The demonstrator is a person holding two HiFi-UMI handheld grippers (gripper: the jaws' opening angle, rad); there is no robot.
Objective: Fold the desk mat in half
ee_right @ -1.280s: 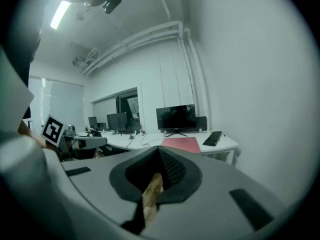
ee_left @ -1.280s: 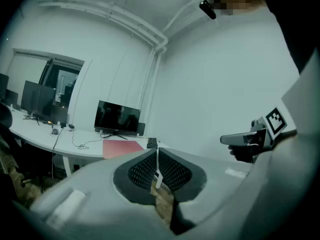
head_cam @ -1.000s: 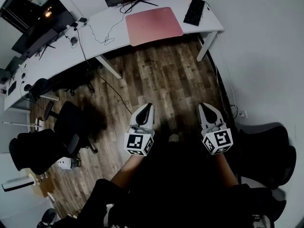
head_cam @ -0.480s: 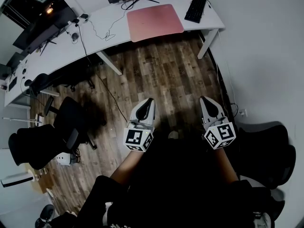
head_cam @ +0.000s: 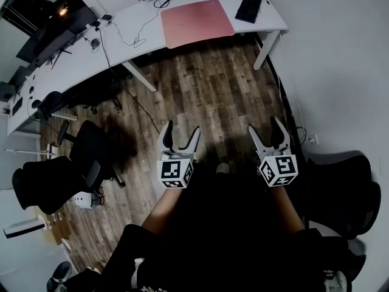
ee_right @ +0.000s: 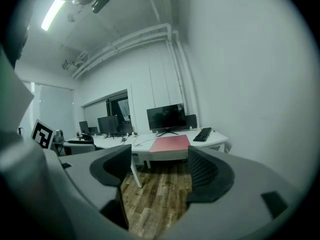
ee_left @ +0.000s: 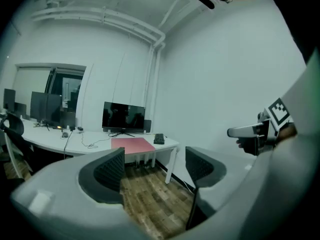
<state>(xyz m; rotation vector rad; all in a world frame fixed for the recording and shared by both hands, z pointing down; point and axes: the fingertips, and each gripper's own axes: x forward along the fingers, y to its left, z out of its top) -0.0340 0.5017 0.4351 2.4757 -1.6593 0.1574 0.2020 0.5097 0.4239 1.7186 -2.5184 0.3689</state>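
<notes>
The pink desk mat [head_cam: 197,22] lies flat on the white desk [head_cam: 127,41] at the far side of the room, right of the desk's middle. It also shows ahead in the left gripper view, as desk mat [ee_left: 132,144], and in the right gripper view, as desk mat [ee_right: 170,144]. Both grippers hang over the wooden floor, far short of the desk. My left gripper [head_cam: 181,132] has its jaws opening, with nothing between them. My right gripper [head_cam: 266,129] is likewise opening and empty.
A black keyboard [head_cam: 248,6] lies right of the mat, a monitor [ee_right: 166,117] stands behind it, and cables [head_cam: 130,41] trail to its left. Black office chairs [head_cam: 91,157] stand at the left and another chair [head_cam: 340,187] at the right. A desk leg [head_cam: 262,50] stands under the right end.
Both grippers' jaws were shut in the earlier frames and are now spread apart. The grippers hold roughly the same place above the floor.
</notes>
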